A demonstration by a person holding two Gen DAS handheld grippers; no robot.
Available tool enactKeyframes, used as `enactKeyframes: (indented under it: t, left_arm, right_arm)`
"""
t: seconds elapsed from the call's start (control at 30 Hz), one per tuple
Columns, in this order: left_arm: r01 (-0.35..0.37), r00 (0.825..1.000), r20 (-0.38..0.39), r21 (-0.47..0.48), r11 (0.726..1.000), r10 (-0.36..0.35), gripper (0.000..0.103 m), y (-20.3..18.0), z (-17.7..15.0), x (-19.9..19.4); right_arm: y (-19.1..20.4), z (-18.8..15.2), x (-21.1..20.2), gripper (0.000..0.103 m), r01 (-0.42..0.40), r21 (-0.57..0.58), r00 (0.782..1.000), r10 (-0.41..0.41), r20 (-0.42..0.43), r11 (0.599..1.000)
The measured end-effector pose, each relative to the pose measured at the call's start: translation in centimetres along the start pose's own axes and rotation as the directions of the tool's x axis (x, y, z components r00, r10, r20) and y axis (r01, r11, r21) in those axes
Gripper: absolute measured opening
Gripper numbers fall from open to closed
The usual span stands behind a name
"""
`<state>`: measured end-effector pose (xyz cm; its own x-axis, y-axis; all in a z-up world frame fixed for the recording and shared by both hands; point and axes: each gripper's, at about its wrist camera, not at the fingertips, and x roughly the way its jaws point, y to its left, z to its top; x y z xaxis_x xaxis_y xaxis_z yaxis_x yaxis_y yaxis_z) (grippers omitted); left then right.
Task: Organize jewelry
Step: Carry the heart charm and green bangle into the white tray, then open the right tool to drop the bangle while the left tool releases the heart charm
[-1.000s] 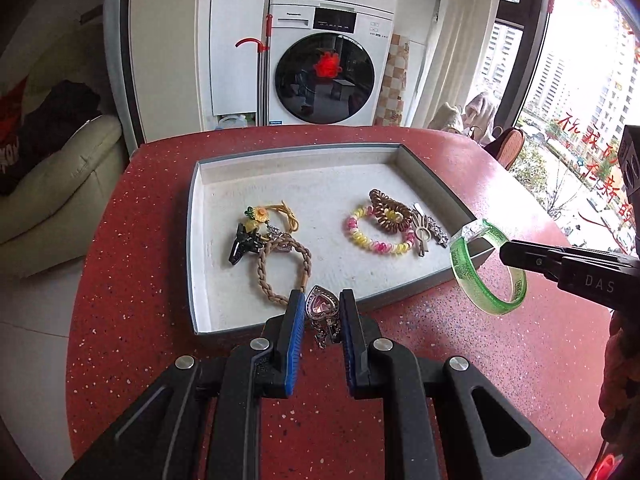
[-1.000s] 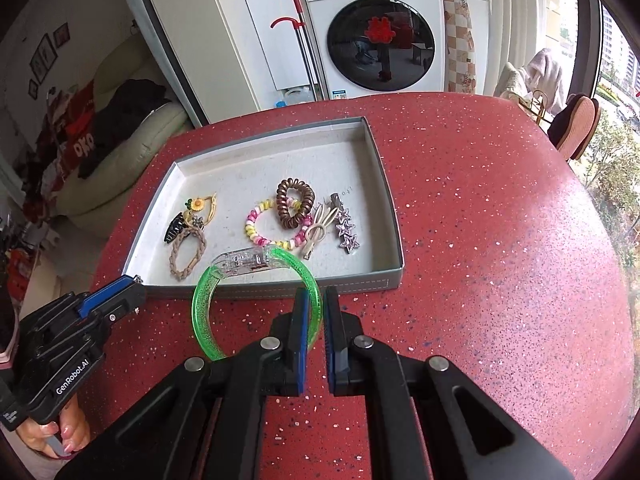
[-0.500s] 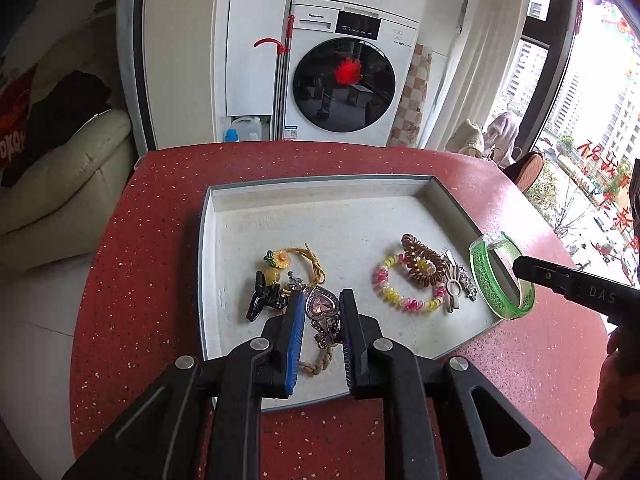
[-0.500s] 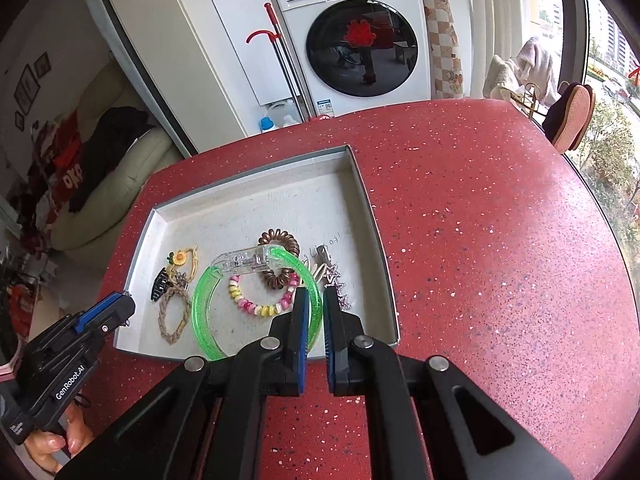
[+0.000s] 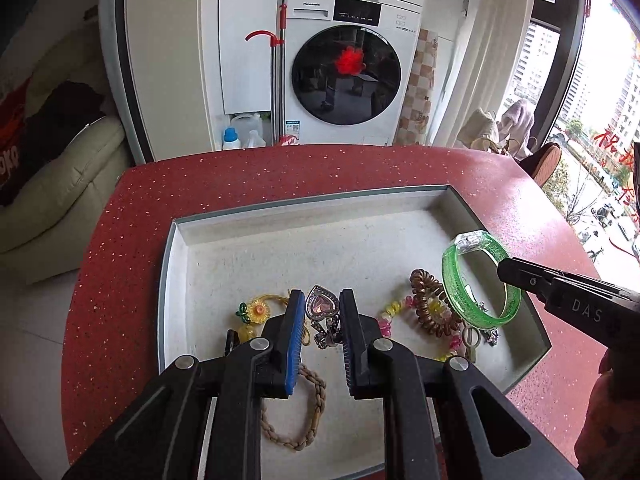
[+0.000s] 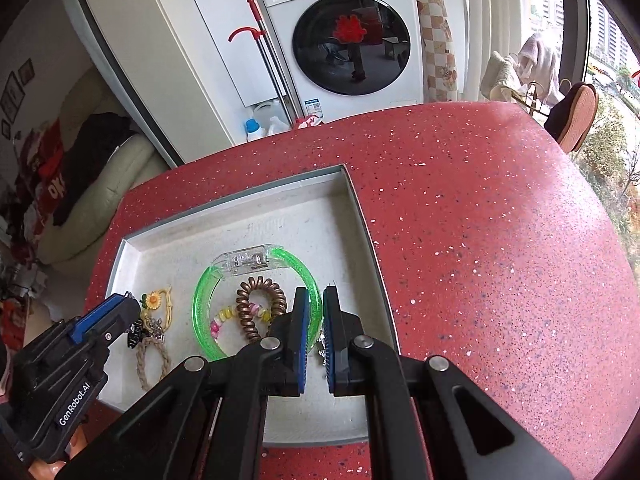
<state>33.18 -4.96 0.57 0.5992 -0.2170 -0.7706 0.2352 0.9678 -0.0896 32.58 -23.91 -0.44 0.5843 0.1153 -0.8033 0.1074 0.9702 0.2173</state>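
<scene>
We've got both pieces over the tray (image 5: 172,264), ready to drop: our left gripper (image 5: 319,320) pinches the heart pendant (image 5: 320,306), our right gripper (image 6: 316,320) clamps the green bangle (image 6: 208,292), seemingly clear of the floor.

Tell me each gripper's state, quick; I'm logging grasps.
Left gripper: closed on the heart pendant.
Right gripper: closed on the green bangle.
</scene>
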Motion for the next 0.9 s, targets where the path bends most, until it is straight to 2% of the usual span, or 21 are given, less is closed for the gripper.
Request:
enactKeyframes:
  t: [0.5, 0.7, 0.9]
  left_arm:
    - [-0.103, 0.992, -0.064, 0.037, 0.994, 0.106, 0.036, -0.4, 0.4, 5.4]
    - [-0.113, 0.99, -0.075, 0.043, 0.993, 0.115, 0.036, -0.4, 0.2, 5.6]
    - [-0.127, 0.988, -0.077, 0.063, 0.99, 0.132, 0.036, -0.7, 0.2, 5.7]
  right_arm:
    - [-0.5, 1.4, 4.5, 0.008, 0.044, 0.014, 0.999, -0.044, -0.011, 0.999]
    - [-0.2, 1.1, 5.1, 0.008, 0.055, 0.002, 0.998, -0.055, -0.019, 0.998]
    - [-0.4, 1.2, 5.1, 0.008, 0.028, 0.007, 0.999, -0.027, -0.034, 1.0]
